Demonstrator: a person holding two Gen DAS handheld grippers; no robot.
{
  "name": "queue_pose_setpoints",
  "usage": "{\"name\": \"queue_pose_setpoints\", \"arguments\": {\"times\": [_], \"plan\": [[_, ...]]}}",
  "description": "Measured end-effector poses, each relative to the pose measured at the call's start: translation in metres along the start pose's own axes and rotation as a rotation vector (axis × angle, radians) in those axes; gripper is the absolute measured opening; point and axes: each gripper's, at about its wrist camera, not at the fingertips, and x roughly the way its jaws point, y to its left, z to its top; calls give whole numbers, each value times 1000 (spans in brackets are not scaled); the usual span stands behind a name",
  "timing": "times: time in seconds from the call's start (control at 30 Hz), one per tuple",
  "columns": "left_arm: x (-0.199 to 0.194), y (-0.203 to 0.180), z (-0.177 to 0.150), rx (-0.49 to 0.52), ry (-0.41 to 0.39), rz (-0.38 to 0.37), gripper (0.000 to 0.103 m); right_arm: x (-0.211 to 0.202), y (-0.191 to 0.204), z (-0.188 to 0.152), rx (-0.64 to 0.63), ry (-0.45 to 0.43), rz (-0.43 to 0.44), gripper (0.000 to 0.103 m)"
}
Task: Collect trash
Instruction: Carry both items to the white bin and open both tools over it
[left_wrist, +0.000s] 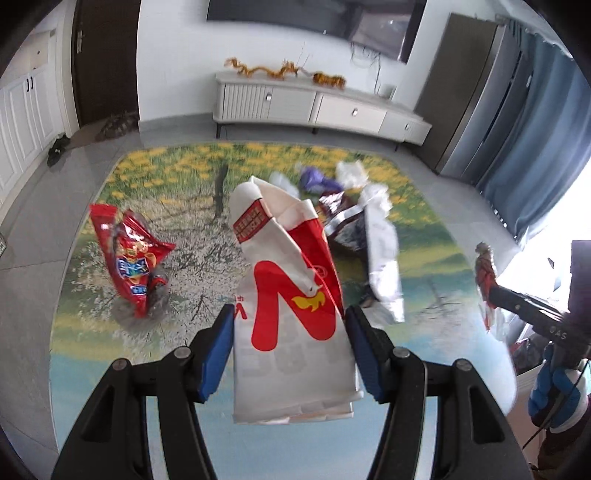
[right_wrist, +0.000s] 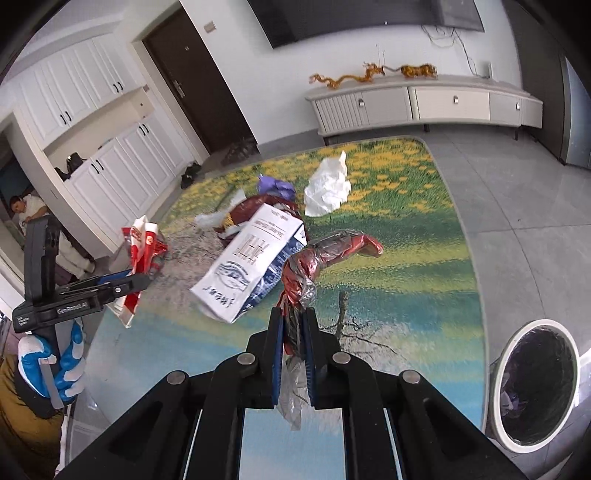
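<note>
My left gripper (left_wrist: 290, 317) is shut on a white and red paper bag (left_wrist: 291, 288), which hangs above the rug. In the right wrist view the same bag (right_wrist: 142, 243) shows at the far left. My right gripper (right_wrist: 293, 321) is shut on a crumpled red and clear plastic wrapper (right_wrist: 325, 258), also off the floor. On the rug lie a red snack packet (left_wrist: 131, 258), a blue and white carton (right_wrist: 251, 266), a purple wrapper (right_wrist: 275, 186), a dark red wrapper (right_wrist: 258, 210) and a white plastic bag (right_wrist: 328, 184).
A white-rimmed bin (right_wrist: 532, 326) with a dark liner stands at the rug's near right corner. A low TV cabinet (right_wrist: 424, 103) runs along the far wall. White cupboards (right_wrist: 122, 162) and a dark door (right_wrist: 199, 85) are at the left, where a person (right_wrist: 22, 210) sits.
</note>
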Motion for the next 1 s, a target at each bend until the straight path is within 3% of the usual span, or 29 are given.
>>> {"name": "queue_pose_setpoints", "arguments": {"times": [0.27,0.5,1.0], "plan": [[-37,-53,5,70,-72,-60,57,-47,-11,-7,16,-90,10,10],[-28,-126,11,162,-57,-144,57,-82,-55,-23,93,-151,-27,10],[85,-344,4,458,153,-308,58,-131,-222,-89,431,-207,-226,10]]}}
